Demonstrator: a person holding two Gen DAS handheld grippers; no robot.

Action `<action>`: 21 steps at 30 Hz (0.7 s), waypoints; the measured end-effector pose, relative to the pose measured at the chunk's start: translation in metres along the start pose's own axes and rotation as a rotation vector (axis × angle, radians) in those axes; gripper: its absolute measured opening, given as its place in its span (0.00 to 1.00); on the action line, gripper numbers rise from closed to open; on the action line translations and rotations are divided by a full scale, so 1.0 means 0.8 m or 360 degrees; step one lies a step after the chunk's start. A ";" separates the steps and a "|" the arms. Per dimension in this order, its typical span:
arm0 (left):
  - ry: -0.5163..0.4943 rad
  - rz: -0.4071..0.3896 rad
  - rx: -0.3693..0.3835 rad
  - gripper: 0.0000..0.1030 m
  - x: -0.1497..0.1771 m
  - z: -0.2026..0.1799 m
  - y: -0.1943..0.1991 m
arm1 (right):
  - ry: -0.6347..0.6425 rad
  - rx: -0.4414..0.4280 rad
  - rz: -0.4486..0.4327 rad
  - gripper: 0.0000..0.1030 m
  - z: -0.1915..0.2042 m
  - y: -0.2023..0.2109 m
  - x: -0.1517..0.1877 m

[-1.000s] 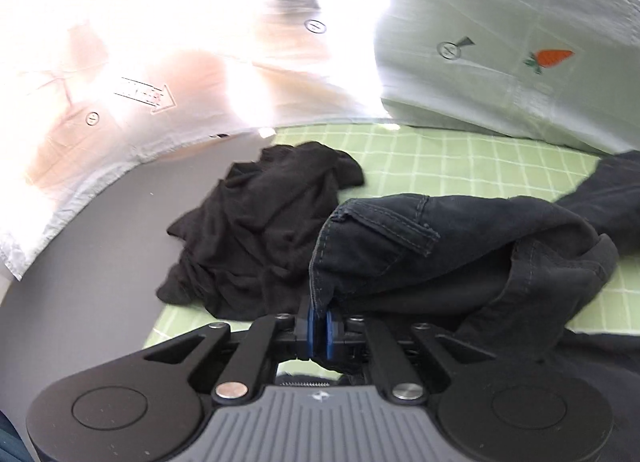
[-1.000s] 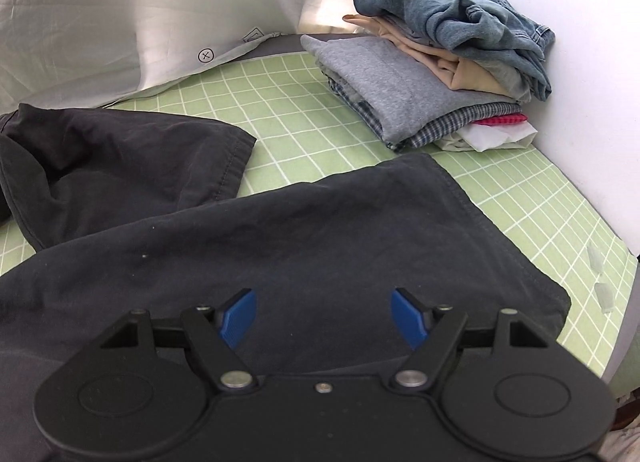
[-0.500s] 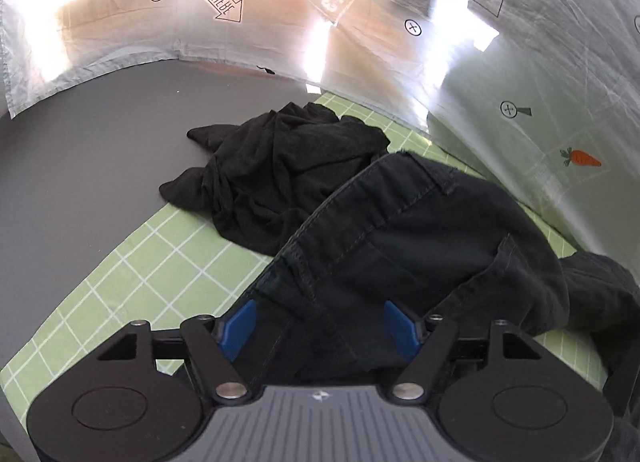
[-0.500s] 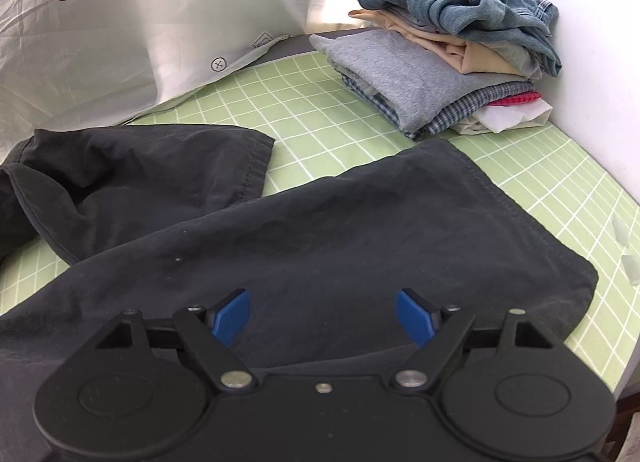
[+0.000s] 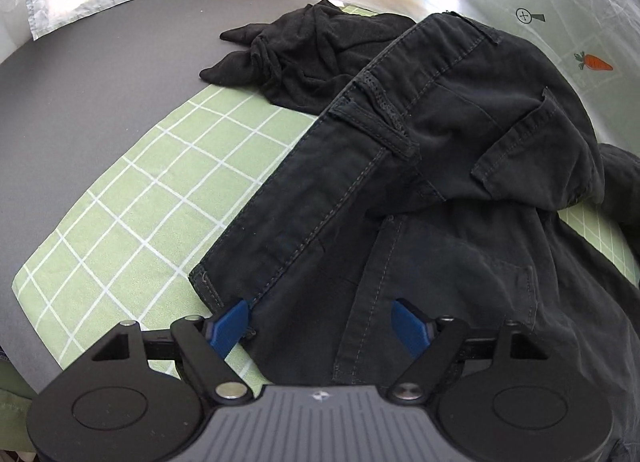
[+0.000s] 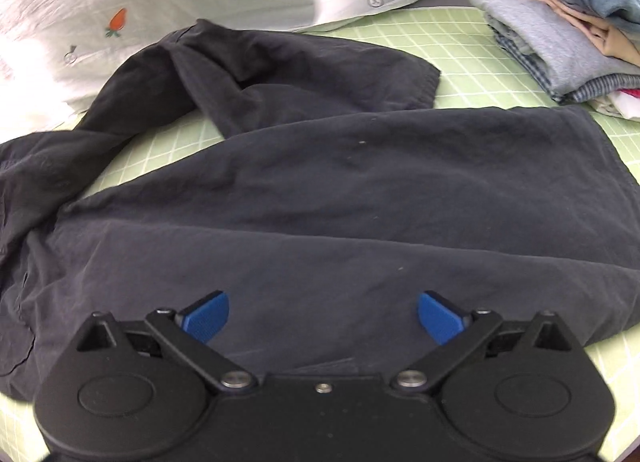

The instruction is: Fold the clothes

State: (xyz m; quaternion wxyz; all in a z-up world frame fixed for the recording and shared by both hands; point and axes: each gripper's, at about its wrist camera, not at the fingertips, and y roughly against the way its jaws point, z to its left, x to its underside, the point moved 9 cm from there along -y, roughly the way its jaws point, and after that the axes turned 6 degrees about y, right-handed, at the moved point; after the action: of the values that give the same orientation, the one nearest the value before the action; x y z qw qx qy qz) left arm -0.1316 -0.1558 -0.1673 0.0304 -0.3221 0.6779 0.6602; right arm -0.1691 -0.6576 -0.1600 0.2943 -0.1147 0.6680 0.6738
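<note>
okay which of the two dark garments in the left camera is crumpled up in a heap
The black knit top at the mat's far edge, partly on the grey surface, is bunched and twisted. The dark trousers, nearer the open left tool, lie spread out.

Green grid mat [image 5: 132,198]; grey tabletop [image 5: 80,94]; carrot-print sheet [image 6: 120,2]

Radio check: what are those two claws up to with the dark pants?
Left gripper and right gripper open, jaws just widened, nothing held. Dark pants spread unfolded on green mat. Crumpled black garment beside waistband.

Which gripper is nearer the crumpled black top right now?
Left. The left gripper sits over the trousers' waistband, with the crumpled black top just beyond. The right gripper is over the trouser legs; the top isn't in its view.
</note>
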 end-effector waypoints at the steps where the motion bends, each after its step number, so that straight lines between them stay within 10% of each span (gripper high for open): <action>1: -0.0039 -0.0007 0.0001 0.77 0.000 0.000 -0.002 | -0.0001 -0.0008 -0.0015 1.00 0.007 0.004 -0.004; 10: -0.0114 0.0004 0.0042 0.78 0.005 0.023 0.020 | -0.0217 -0.0089 -0.0197 1.00 0.046 0.037 -0.048; 21: 0.0218 0.0153 0.0121 0.77 0.013 0.059 -0.015 | -0.0416 0.0053 -0.0064 1.00 0.060 0.022 0.030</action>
State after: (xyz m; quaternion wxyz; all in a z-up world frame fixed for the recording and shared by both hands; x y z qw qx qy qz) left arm -0.1525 -0.1156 -0.1890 -0.0357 -0.3323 0.7175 0.6111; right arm -0.1868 -0.6042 -0.1548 0.3940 -0.0344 0.6326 0.6659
